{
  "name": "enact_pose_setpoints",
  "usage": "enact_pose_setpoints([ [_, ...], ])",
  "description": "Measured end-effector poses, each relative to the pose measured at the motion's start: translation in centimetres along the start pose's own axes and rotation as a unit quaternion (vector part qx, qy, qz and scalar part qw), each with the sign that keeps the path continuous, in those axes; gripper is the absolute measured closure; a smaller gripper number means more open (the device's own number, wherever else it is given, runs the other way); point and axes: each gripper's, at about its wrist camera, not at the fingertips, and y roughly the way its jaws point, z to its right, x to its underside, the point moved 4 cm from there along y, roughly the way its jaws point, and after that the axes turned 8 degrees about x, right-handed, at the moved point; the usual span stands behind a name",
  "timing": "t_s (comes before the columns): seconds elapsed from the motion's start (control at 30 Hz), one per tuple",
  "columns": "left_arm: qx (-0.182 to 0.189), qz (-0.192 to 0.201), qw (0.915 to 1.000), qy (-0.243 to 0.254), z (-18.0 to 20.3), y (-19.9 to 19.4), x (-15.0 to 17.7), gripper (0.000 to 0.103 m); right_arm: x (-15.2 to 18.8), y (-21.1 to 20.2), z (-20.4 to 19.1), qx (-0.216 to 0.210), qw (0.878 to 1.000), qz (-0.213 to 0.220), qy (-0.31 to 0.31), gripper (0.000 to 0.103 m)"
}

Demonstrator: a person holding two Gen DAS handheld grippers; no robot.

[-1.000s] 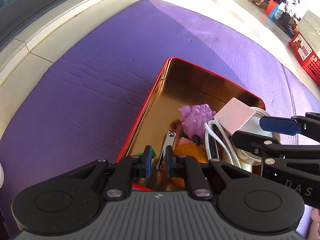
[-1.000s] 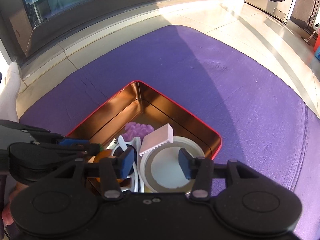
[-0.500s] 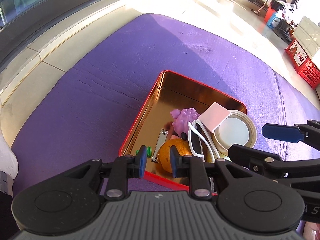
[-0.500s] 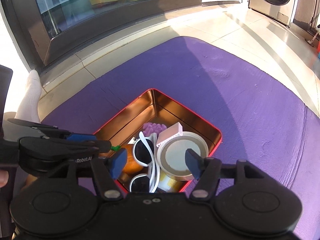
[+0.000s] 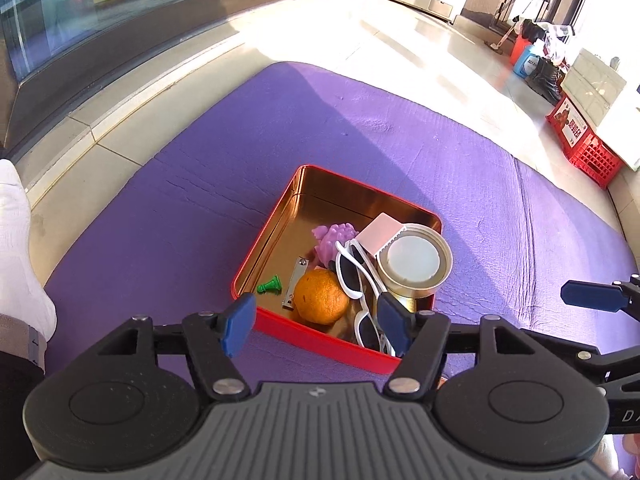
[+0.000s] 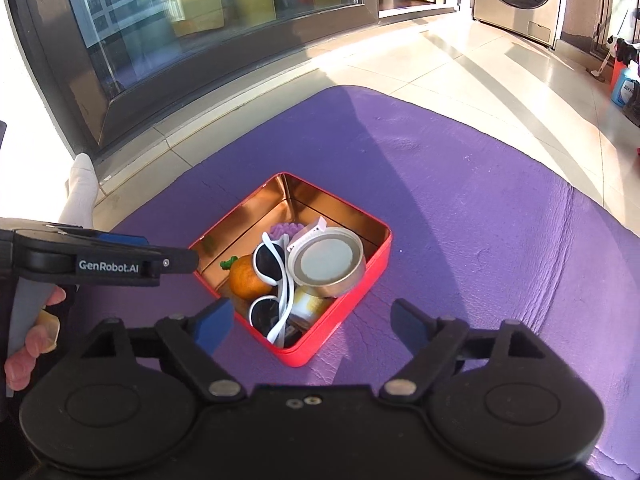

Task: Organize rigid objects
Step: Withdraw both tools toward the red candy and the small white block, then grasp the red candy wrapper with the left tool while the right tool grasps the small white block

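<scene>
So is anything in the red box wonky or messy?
A bit. The round can sits tilted on other things in the red tin, its rim above the wall. The white sunglasses lie slanted across the pile, and a pink block leans on the can. Nothing is spilled or broken.

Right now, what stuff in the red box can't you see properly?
- Yellow-and-white thing, right wrist view: tucked under the sunglasses and round tin; can't identify it.
- Purple bumpy toy, both views: partly behind the sunglasses and pink block.
- Green piece: too small to name.
</scene>
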Motion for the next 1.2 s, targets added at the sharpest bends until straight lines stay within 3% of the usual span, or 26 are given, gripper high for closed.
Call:
enact_pose_setpoints([
  [0.23, 0.012, 0.014, 0.9998, 0.009, 1.9, -2.3, 1.5, 0.028, 2.8, -2.9, 2.8, 0.016, 0.999, 0.008, 0.034, 0.000],
  [0.4, 0.025, 0.025, 0.9991, 0.025, 3.8, -3.8, 3.4, 0.022, 4.7, -3.9, 4.8, 0.024, 0.997, 0.007, 0.076, 0.000],
  [0.57, 0.041, 0.019, 0.9980, 0.045, 6.0, -3.8, 5.7, 0.022, 7.3, -3.6, 6.3, 0.034, 0.995, -0.013, 0.093, 0.000],
  [0.83, 0.054, -0.019, 0.9945, 0.087, 9.6, -0.6, 9.6, 0.022, 10.9, -2.1, 8.1, 0.031, 0.996, -0.037, 0.080, 0.000],
  [1.2, 0.066, -0.079, 0.9914, 0.080, 11.0, 6.1, 11.7, 0.022, 14.5, 3.1, 8.7, 0.022, 0.997, -0.076, 0.015, 0.012],
])
